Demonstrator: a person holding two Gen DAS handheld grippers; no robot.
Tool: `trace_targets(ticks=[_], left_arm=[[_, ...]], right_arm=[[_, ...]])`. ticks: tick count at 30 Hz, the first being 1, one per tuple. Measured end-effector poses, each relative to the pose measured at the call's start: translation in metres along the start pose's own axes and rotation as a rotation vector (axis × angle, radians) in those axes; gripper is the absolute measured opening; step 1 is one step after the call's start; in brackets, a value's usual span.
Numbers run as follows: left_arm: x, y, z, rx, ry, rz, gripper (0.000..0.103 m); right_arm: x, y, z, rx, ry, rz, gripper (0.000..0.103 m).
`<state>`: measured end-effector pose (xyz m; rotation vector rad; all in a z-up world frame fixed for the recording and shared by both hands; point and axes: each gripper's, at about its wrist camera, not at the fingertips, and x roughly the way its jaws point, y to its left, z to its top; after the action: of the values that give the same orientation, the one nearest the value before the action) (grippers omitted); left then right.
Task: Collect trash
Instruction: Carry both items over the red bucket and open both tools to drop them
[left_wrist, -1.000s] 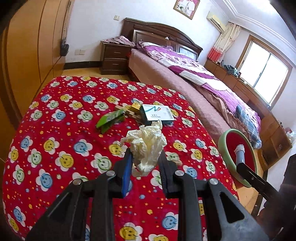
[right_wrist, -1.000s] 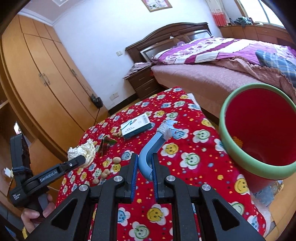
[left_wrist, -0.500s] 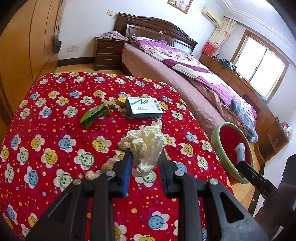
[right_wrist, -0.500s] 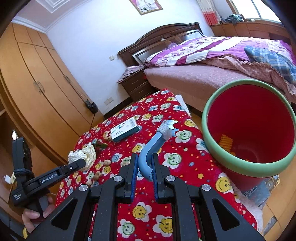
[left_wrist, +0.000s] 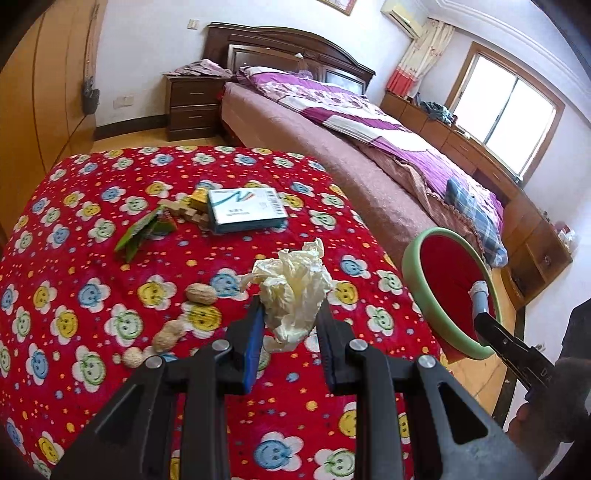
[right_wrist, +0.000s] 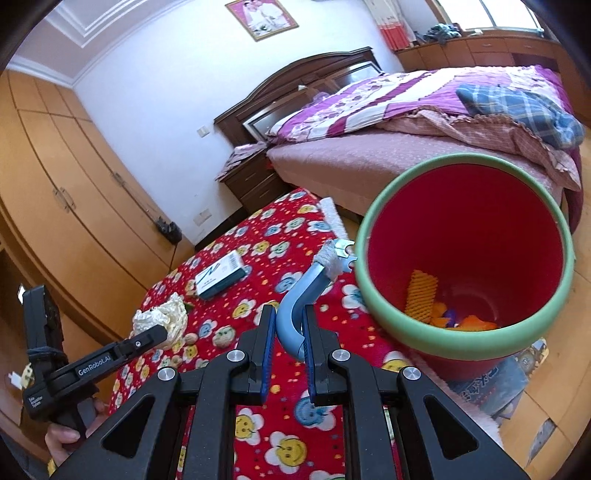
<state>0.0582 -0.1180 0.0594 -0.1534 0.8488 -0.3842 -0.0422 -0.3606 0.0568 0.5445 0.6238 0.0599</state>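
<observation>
My left gripper (left_wrist: 290, 314) is shut on a crumpled cream paper wad (left_wrist: 291, 288), held above the red smiley-print tablecloth (left_wrist: 92, 266). My right gripper (right_wrist: 290, 317) is shut on a curved blue razor-like handle (right_wrist: 299, 299) whose white head (right_wrist: 332, 258) points at the bin. The red bin with a green rim (right_wrist: 469, 254) stands just right of the table, with orange scraps at its bottom. In the left wrist view the bin (left_wrist: 447, 280) is at the right, with the right gripper's finger (left_wrist: 495, 332) and the blue handle's tip (left_wrist: 480, 295) over its rim.
On the cloth lie a teal and white box (left_wrist: 245, 210), a green wrapper (left_wrist: 142, 230), small wooden blocks (left_wrist: 184, 210) and peanuts (left_wrist: 199, 293). A bed (left_wrist: 369, 129) runs behind the table. Wardrobes (right_wrist: 55, 206) line the left wall. A hand (right_wrist: 66, 439) grips the left tool.
Both grippers have carried their loads rightward toward the bin, which looms larger in both views. Peanuts have come into the left wrist view. Neither grip changed.
</observation>
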Motion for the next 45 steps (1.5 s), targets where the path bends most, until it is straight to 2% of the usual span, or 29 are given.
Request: trace_targets(ticks=[11, 22, 31, 38, 45], left_arm=[[0.019, -0.049, 0.008, 0.11, 0.01, -0.072, 0.027], [0.051, -0.111, 0.009, 0.235, 0.054, -0.159, 0.027], [0.078, -0.151, 0.01, 0.287, 0.093, -0.208, 0.027], [0.095, -0.167, 0.008, 0.306, 0.126, -0.248, 0.027], [0.099, -0.175, 0.004, 0.324, 0.134, -0.262, 0.036]], right_arm=[[-0.009, -0.035, 0.005, 0.066, -0.025, -0.054, 0.014], [-0.013, -0.078, 0.011, 0.143, -0.043, -0.114, 0.014], [-0.017, -0.102, 0.011, 0.175, -0.053, -0.157, 0.014], [-0.016, -0.113, 0.013, 0.193, -0.055, -0.173, 0.016], [-0.014, -0.119, 0.013, 0.206, -0.051, -0.17, 0.017]])
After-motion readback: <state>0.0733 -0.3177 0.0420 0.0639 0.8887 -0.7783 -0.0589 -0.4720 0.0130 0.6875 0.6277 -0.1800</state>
